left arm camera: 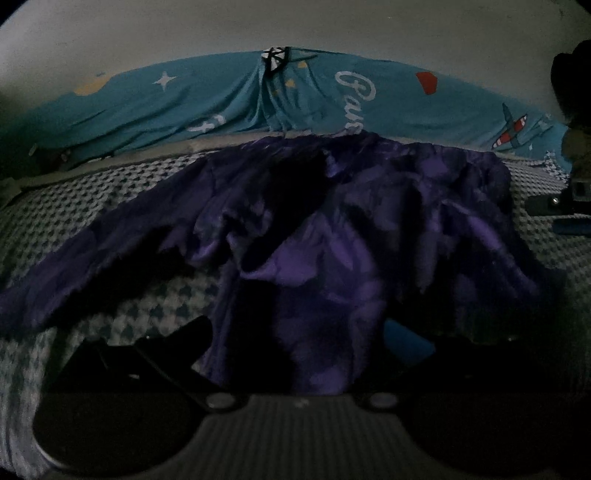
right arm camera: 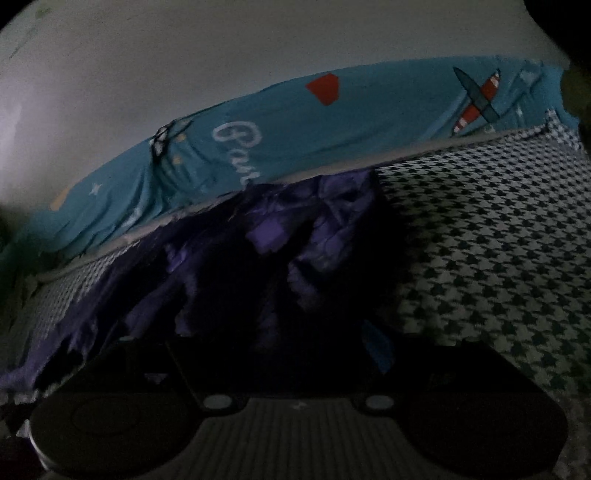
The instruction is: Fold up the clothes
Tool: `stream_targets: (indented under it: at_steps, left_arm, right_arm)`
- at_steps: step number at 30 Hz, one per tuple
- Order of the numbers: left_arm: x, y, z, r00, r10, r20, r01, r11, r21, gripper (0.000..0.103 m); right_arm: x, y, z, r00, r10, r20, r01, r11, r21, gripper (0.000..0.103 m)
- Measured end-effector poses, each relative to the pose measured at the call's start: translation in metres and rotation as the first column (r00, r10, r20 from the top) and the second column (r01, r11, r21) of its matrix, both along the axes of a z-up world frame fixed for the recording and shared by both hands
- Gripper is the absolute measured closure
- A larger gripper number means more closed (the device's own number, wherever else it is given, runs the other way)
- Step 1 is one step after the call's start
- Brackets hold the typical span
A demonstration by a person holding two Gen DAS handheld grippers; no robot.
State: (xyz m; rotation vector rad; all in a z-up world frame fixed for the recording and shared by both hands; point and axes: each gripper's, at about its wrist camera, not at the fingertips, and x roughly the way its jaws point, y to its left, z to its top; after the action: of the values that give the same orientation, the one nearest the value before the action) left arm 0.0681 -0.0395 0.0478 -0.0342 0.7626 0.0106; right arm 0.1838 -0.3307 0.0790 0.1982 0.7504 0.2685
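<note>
Currently, the houndstooth bed cover (right arm camera: 498,240) fills the lower half of both frames, with the teal printed sheet (left arm camera: 406,107) banding the upper middle. The purple garment (left arm camera: 314,236) lies crumpled across frame centre, reaching down between my fingers. My left gripper (left arm camera: 295,347) has purple cloth between its fingers; whether the jaws clamp it, I cannot tell. My right gripper (right arm camera: 280,354) is too dark: jaw state unreadable.

I am in a dim bedroom at home: under my fingers lies a houndstooth bedspread (right arm camera: 480,236), and ahead of them a teal children's sheet (left arm camera: 388,107) printed with stars and airplanes meets a plain pale wall (left arm camera: 295,26).
</note>
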Motion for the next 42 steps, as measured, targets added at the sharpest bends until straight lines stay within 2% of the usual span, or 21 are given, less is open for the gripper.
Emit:
stream_targets:
  at_steps: [7,16,24,25,27,29,31,32,36,42]
  left_arm:
    - [0.033,-0.005,0.006,1.000,-0.028,0.006,0.028,1.000,-0.002,0.000]
    - [0.059,-0.006,0.002,0.999,-0.028,0.028,0.028,1.000,-0.008,0.000]
    - [0.062,-0.008,-0.009,0.999,-0.021,0.024,0.022,1.000,-0.005,0.000]
    - [0.063,-0.008,-0.010,1.000,-0.021,0.023,0.021,1.000,-0.007,0.000]
    - [0.062,-0.009,-0.013,0.999,-0.026,0.019,0.026,1.000,-0.008,0.000]
    - [0.063,-0.009,-0.017,1.000,-0.029,0.012,0.029,1.000,-0.001,0.000]
    - [0.063,-0.009,-0.019,1.000,-0.028,0.007,0.029,1.000,-0.003,0.000]
    - [0.063,-0.008,-0.019,1.000,-0.029,0.005,0.029,1.000,-0.005,0.000]
    - [0.062,-0.006,-0.018,0.999,-0.033,0.004,0.034,0.999,-0.014,0.000]
    - [0.061,-0.006,-0.017,0.999,-0.043,-0.003,0.043,0.999,-0.024,0.000]
  right_arm:
    - [0.033,-0.004,-0.007,0.999,-0.038,-0.006,0.038,0.999,0.030,0.027]
    - [0.074,-0.018,-0.023,0.990,-0.126,-0.071,0.135,0.979,0.152,0.026]
    - [0.098,-0.019,-0.042,0.978,-0.164,-0.127,0.180,0.974,0.136,0.027]
    - [0.100,-0.019,-0.044,0.977,-0.169,-0.133,0.186,0.974,0.131,0.030]
    - [0.104,-0.019,-0.049,0.973,-0.179,-0.146,0.197,0.973,0.121,0.047]
    - [0.108,-0.019,-0.053,0.969,-0.190,-0.158,0.208,0.972,0.112,0.070]
    - [0.109,-0.026,-0.051,0.968,-0.204,-0.146,0.222,0.967,0.125,0.088]
    - [0.109,-0.029,-0.047,0.969,-0.208,-0.130,0.225,0.966,0.130,0.091]
    - [0.108,-0.044,-0.030,0.961,-0.273,-0.053,0.277,0.955,0.102,0.094]
    - [0.110,-0.070,-0.007,0.899,-0.434,0.065,0.434,0.901,0.017,0.095]
